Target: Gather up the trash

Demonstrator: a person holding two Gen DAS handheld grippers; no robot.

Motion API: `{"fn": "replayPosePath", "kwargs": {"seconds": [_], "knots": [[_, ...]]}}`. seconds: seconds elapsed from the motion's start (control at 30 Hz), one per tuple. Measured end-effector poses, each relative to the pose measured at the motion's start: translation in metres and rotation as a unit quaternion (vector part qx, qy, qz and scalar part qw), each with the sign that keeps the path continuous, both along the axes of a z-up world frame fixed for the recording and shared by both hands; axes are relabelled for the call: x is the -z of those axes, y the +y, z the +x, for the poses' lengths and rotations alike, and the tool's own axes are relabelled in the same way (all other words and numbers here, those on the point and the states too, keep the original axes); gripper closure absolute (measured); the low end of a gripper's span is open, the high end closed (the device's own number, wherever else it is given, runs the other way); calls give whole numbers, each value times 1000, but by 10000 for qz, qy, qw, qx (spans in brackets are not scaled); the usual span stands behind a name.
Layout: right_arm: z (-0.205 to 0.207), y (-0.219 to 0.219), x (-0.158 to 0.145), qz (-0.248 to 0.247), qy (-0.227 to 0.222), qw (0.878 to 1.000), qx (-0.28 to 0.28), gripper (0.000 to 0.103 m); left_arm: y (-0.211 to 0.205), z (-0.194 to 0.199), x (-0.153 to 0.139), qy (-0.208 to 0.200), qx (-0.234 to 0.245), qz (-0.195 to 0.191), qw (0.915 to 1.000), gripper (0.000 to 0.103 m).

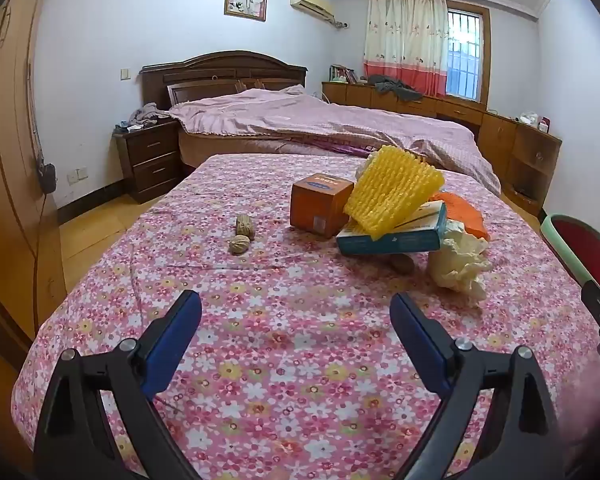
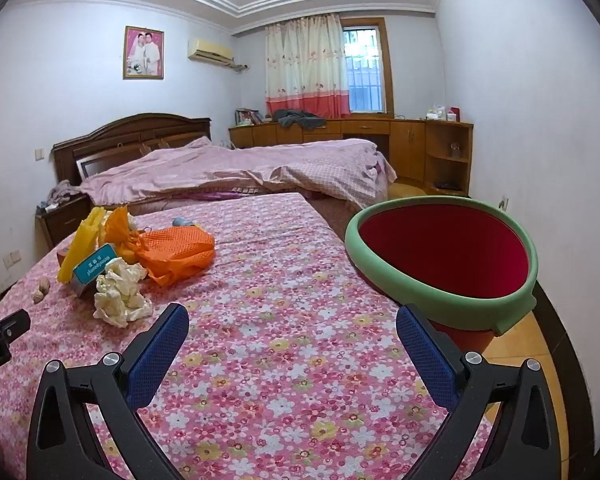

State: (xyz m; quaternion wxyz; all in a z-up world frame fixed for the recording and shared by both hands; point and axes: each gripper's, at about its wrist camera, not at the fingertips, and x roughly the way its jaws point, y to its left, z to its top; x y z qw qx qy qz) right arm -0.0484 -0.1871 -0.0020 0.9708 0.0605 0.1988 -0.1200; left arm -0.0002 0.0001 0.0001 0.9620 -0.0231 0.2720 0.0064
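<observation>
The left claw (image 1: 296, 308) hung above the near part of a table (image 1: 284, 360) covered in a pink flowered cloth, its blue-padded fingers spread wide apart with nothing between them. The right claw (image 2: 292, 320) hovered over the same table nearer its right edge, its fingers likewise wide apart and empty.

The trash lay in a heap toward the far middle of the table. An orange box (image 1: 319, 205) stood upright, and a yellow foam net (image 1: 392, 192) leaned against it, resting on a blue and white box (image 1: 392, 238) that lay tilted on something brown beneath it. A crumpled wad of paper (image 1: 458, 266) lay just beside the blue box, nearest the claws, and an orange mesh bag (image 2: 176, 254) lay behind it. Two walnuts (image 1: 242, 236) sat close together, apart from the heap on its left.

A red bin with a green rim (image 2: 444, 304) stood open just beside the table's right edge. A bed (image 1: 320, 120) stood beyond the table.
</observation>
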Motion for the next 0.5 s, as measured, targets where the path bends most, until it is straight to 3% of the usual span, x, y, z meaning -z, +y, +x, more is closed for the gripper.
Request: {"fn": "replayPosePath", "kwargs": {"seconds": [0.5], "knots": [[0, 0, 0, -2, 13, 10000, -4, 0, 0, 0, 0, 9, -5, 13, 10000, 8]]}}
